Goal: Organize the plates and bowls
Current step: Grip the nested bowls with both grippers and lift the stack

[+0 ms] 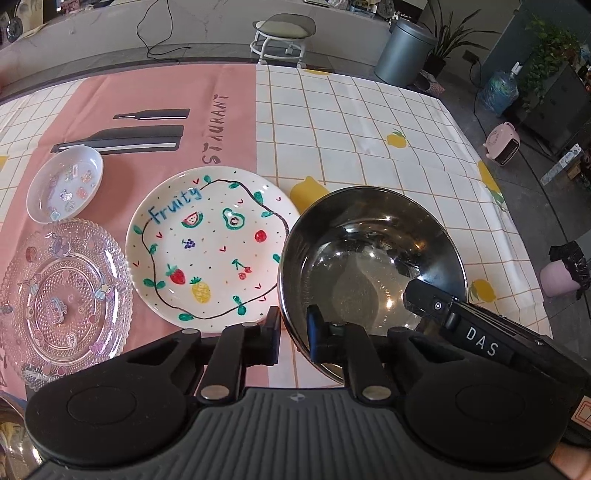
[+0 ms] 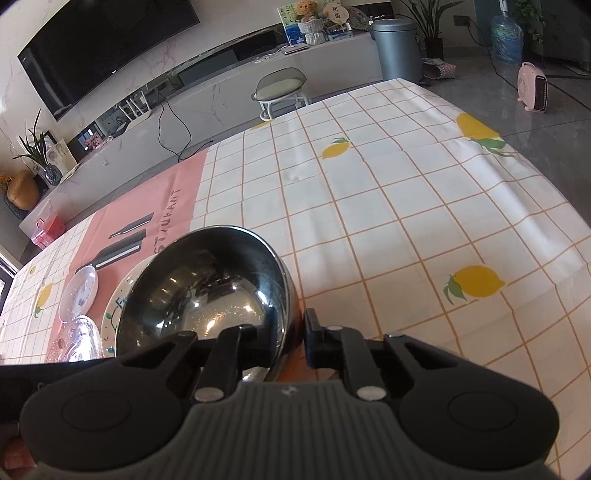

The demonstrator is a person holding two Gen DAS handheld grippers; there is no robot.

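A steel bowl point(image 1: 369, 266) sits on the tablecloth, right of a white "Fruity" plate point(image 1: 210, 243). My left gripper point(image 1: 293, 332) straddles the bowl's near rim, one finger inside and one outside, jaws close on the rim. My right gripper point(image 2: 291, 336) straddles the bowl's point(image 2: 207, 291) right rim the same way and shows in the left wrist view point(image 1: 443, 310). A clear glass plate point(image 1: 62, 299) and a small white dish point(image 1: 64, 182) lie at the left.
The pink and lemon-check tablecloth point(image 1: 369, 140) covers the table; its right part point(image 2: 406, 206) carries nothing. Beyond the far edge stand a stool point(image 1: 282, 35) and a grey bin point(image 1: 404, 51). A shiny object shows at the bottom-left corner point(image 1: 11, 435).
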